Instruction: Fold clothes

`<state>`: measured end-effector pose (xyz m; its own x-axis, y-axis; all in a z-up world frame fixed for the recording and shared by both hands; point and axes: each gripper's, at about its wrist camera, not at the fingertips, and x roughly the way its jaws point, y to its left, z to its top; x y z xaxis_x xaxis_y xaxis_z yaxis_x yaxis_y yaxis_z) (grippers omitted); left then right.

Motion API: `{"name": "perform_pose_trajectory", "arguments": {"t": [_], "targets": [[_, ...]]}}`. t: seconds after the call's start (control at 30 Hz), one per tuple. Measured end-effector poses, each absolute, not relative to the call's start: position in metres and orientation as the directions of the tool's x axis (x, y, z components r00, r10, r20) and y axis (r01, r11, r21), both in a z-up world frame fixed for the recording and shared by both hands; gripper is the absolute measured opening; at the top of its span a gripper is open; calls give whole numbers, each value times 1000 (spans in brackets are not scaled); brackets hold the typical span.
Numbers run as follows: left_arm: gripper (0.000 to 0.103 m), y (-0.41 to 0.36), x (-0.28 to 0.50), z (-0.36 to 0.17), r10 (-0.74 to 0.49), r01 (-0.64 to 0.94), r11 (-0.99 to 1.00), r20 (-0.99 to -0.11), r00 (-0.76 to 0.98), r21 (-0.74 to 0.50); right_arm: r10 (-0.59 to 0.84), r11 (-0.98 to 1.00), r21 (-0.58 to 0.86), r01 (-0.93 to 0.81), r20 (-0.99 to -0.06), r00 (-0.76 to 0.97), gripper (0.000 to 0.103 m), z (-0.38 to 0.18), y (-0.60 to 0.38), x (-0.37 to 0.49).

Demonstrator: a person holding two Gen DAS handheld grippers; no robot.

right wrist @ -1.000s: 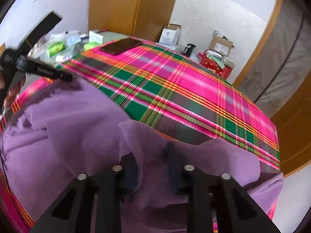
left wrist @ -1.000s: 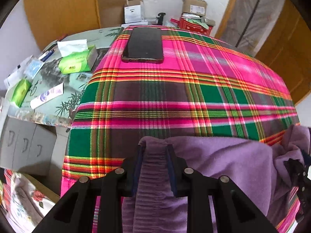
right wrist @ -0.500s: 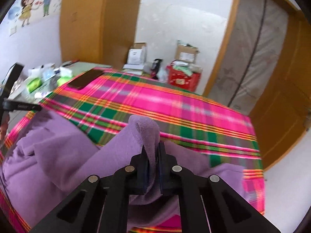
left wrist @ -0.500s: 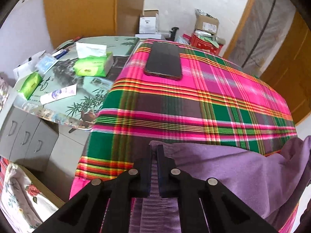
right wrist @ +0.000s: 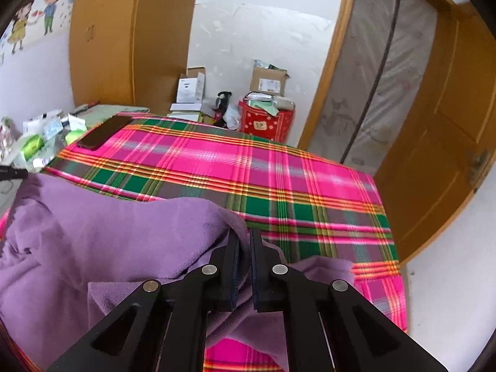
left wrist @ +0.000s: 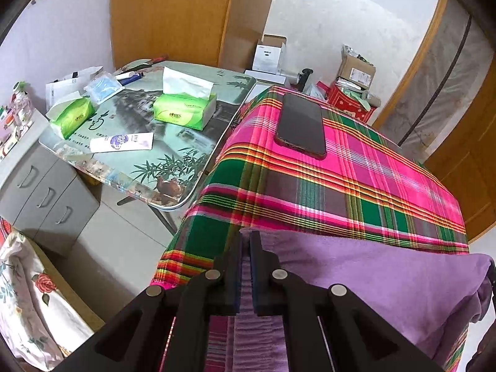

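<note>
A purple fleece garment (left wrist: pixel 372 276) lies on the near part of a plaid-covered bench (left wrist: pixel 341 186), its long axis running side to side, with left tongs (left wrist: pixel 245 266) and right tongs (right wrist: pixel 245 266) each clamped narrowly on its upper edge.

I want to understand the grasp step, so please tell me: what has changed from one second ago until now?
Both claws closed on the purple garment: the left claw on its ribbed edge, the right claw on a fold. Both then lifted the cloth off the plaid cover. The phone stayed in its place on the cover, and the tissue boxes on the side table did not move.
</note>
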<state>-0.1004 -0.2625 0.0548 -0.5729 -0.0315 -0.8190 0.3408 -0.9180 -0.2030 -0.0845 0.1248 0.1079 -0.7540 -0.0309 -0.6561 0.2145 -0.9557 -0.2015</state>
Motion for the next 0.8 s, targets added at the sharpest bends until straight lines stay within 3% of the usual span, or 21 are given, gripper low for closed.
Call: {"name": "perform_pose_trajectory", "arguments": {"t": [0.8], "targets": [[1,-283,-135,58,-84,431,-875,-806,-586,-223,96,-940,-299,162,-689,-719,5,86,100,-198]]}}
